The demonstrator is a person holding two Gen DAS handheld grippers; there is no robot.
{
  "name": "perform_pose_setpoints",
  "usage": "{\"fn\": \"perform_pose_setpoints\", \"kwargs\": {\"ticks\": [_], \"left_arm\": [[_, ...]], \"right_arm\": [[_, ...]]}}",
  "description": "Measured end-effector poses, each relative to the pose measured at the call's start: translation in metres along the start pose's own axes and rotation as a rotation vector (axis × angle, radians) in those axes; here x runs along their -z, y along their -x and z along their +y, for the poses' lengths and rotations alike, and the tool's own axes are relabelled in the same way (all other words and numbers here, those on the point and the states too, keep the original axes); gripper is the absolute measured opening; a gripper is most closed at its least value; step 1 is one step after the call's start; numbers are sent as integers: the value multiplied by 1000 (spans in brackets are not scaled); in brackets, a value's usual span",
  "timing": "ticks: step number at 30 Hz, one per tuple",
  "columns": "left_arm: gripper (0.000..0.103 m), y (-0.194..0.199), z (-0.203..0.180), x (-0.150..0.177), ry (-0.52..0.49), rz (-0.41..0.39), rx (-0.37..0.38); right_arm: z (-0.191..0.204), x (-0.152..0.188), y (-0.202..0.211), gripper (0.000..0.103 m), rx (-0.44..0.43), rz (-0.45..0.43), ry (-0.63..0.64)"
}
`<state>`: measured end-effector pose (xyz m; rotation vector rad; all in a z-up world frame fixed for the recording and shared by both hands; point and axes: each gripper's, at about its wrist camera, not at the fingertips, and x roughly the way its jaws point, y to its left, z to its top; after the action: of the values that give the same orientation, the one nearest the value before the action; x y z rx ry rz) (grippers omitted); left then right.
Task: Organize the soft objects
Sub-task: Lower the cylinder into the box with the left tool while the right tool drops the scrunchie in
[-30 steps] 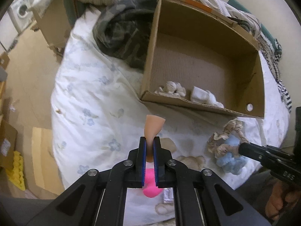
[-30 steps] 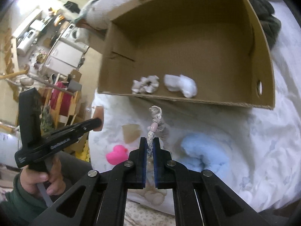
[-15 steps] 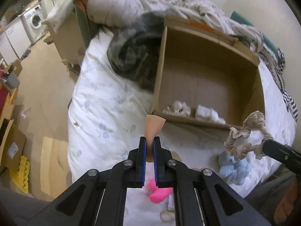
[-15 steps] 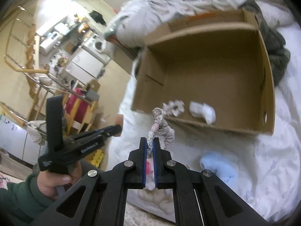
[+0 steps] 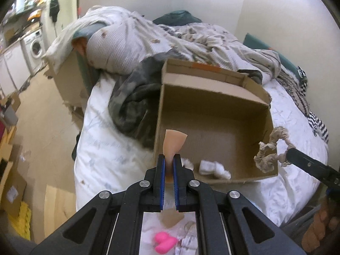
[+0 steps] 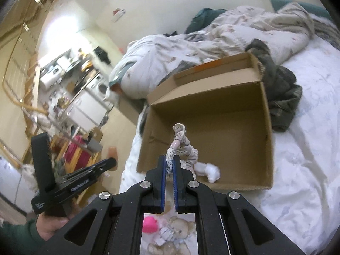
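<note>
My left gripper (image 5: 167,159) is shut on a tan wedge-shaped sponge (image 5: 174,141), lifted in front of the open cardboard box (image 5: 214,97) on the bed. The right gripper (image 6: 169,159) is shut on a beige patterned scrunchie (image 6: 182,146), which hangs as a loop (image 5: 268,150) at the box's right corner in the left wrist view. Inside the box lie a white fluffy piece (image 6: 209,170) and a pale scrunchie (image 5: 188,162). A pink soft toy (image 5: 164,242) lies on the bed below both grippers. The left gripper also shows at the left edge (image 6: 110,162) of the right wrist view.
A dark camouflage garment (image 5: 131,97) lies bunched against the box's left side. Crumpled bedding (image 5: 148,42) is heaped behind the box. A teddy-bear print (image 6: 176,233) lies under the right gripper. Beyond the bed's left edge are floor, cardboard boxes and a washing machine (image 5: 35,46).
Both grippers have risen and tilted up, so the box now sits lower in each view. The scrunchie has been lifted off the bed, leaving the light blue soft item below, out of view.
</note>
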<state>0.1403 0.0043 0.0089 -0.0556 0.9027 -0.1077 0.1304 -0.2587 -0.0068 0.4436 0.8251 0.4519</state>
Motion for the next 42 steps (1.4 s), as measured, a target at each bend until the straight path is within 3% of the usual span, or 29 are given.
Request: {"fn": "perform_pose_setpoints", "kwargs": {"ticks": [9, 13, 20, 24, 42], "left_arm": [[7, -31, -22, -20, -60, 21, 31], [7, -53, -19, -17, -28, 67, 92], [7, -82, -18, -11, -12, 131, 79], [7, -96, -16, -6, 43, 199, 109], [10, -112, -23, -6, 29, 253, 147]], "right_arm": [[-25, -6, -11, 8, 60, 14, -81], [-30, -5, -21, 8, 100, 38, -94], [-46, -1, -43, 8, 201, 107, -123], [-48, 1, -53, 8, 230, 136, -121], [-45, 2, -77, 8, 213, 205, -155]]}}
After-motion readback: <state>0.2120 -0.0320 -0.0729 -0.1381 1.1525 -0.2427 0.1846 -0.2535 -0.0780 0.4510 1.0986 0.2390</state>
